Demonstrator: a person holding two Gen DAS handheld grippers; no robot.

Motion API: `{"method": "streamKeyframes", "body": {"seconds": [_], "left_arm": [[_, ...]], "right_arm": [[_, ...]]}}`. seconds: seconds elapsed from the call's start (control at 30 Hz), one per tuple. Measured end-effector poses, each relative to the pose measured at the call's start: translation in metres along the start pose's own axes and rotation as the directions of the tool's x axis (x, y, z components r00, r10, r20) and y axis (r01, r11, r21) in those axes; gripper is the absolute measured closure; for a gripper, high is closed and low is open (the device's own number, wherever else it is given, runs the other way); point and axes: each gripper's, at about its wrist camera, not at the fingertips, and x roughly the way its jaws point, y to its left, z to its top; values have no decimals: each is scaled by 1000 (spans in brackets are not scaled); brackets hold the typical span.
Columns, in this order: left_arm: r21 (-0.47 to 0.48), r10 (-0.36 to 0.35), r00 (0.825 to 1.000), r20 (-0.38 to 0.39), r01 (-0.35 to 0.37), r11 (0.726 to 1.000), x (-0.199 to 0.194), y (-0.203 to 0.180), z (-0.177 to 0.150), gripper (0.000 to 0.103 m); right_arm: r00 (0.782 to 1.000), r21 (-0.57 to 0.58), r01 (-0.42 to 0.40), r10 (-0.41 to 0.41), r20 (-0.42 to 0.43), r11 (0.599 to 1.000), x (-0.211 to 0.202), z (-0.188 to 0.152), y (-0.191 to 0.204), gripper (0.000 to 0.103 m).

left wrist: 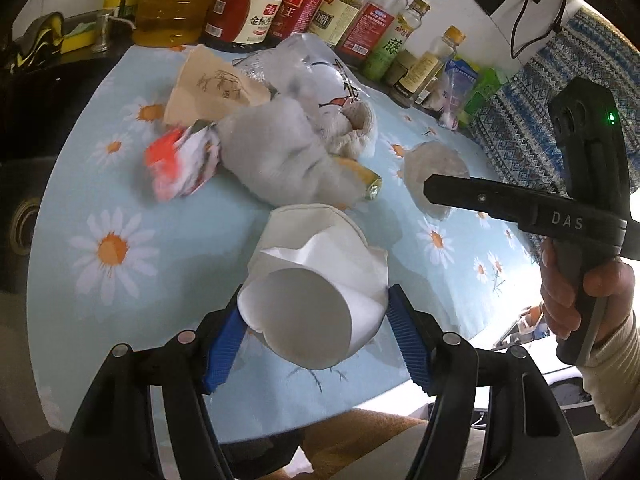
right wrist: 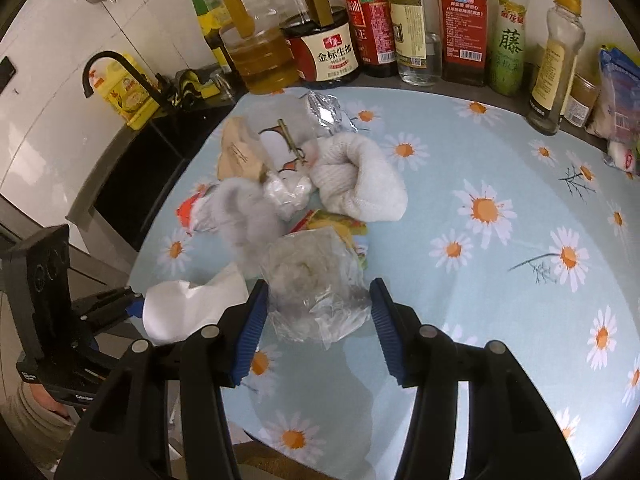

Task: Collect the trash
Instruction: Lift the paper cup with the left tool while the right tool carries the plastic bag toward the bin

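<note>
While the left claw (left wrist: pixel 314 316) sits low over the near edge of the worktop (left wrist: pixel 168 248), the left wrist view shows its blue pads (left wrist: pixel 406 344) on either side of a crushed white paper cup (left wrist: pixel 316 292). The cup's flat base faces the camera, its long axis runs away from the claw toward the trash pile (left wrist: pixel 280 148), and both pads look to be touching its sides. I read that as clamped on the cup, lightly. The right claw (left wrist: pixel 430 188) comes in from the right, tip pointing left at a crumpled clear plastic bag (left wrist: pixel 434 170) just beyond it; from this side I cannot tell its opening.

From the right wrist view, the right claw (right wrist: pixel 316 312) is spread wide, pads (right wrist: pixel 384 324) standing clear on each side of the plastic bag (right wrist: pixel 316 292). The bag lies dead ahead between the fingers, flat on the worktop (right wrist: pixel 500 300), and fills most of the gap. The paper cup (right wrist: pixel 192 308) shows at left in the left claw (right wrist: pixel 134 304). Socks and wrappers (right wrist: pixel 280 184) are heaped further back.

Judgement: the right side is nearer the bag; squeezing straight in should catch it, though thin film may slip.
</note>
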Motion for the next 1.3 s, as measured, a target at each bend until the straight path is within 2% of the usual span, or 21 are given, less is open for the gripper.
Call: {"method": "streamKeyframes", "body": {"seconds": [0.33, 0.73, 1.07, 1.3], "left_arm": [[11, 7, 1000, 27, -7, 1000, -34, -1, -26, 37], [41, 5, 998, 56, -8, 999, -81, 7, -69, 37], [38, -8, 1000, 21, 7, 999, -103, 19, -120, 37], [33, -2, 999, -40, 4, 999, -103, 33, -153, 37]], "right_arm": [[1000, 19, -1, 1, 17, 1000, -15, -27, 22, 51], [999, 30, -24, 23, 24, 999, -26, -76, 71, 51], [999, 26, -39, 40, -18, 999, -16, -123, 116, 51], [998, 48, -42, 45, -51, 998, -4, -147, 134, 51]]}}
